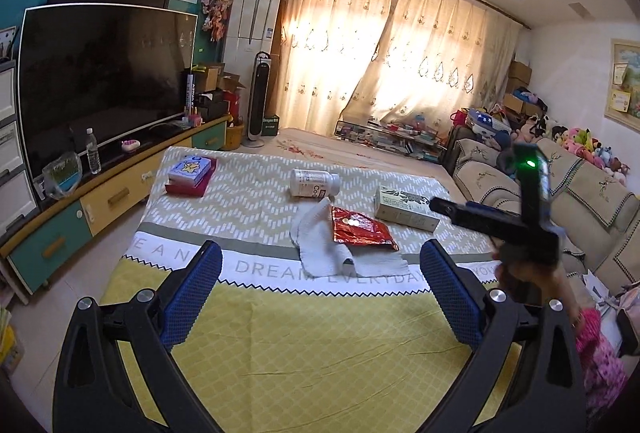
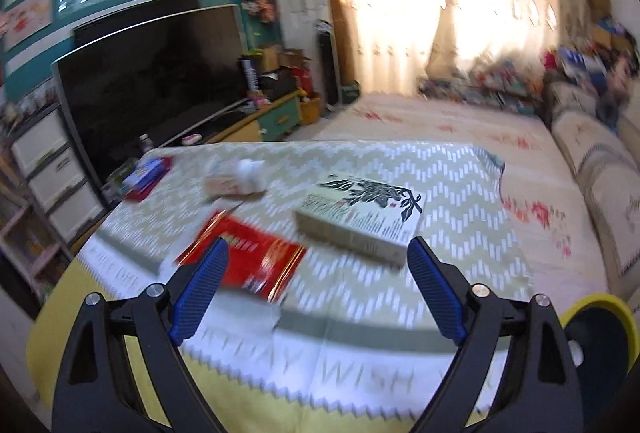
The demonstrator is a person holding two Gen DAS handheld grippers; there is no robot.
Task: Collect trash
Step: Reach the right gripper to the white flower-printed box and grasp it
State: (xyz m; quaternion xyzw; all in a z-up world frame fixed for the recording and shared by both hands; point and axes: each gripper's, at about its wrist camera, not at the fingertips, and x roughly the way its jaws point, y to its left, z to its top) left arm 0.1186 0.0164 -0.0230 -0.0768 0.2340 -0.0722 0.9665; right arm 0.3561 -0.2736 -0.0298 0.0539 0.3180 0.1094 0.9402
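- On your far left, the dark television stands on a long cabinet with yellow and teal drawer fronts; a clear plastic water bottle stands upright on it in front of the screen.
- The worktop is covered by a cloth with a yellow near part, a white lettered band and a green-and-white zigzag far part.
- At its far left corner a small blue and white box lies on top of a flat dark red one.
- Your left tongs hang over the yellow part of the cloth with the jaws spread wide and nothing between the blue pads.
- Past the lettered band a grey rag lies flat, its right side under the red foil wrapper, which rests on it.
- Just behind them a white pill bottle lies on its side.
- To the right of the wrapper, close but apart from it, a pale carton with a dark leaf print lies flat.
- Your right tongs are spread wide as well and hold nothing; in the blurred right wrist view the carton's near corner sits between and just beyond the tips, no pad touching it.
- At the lower right edge of that view, a round yellow-rimmed container with a dark inside sits beside the worktop.
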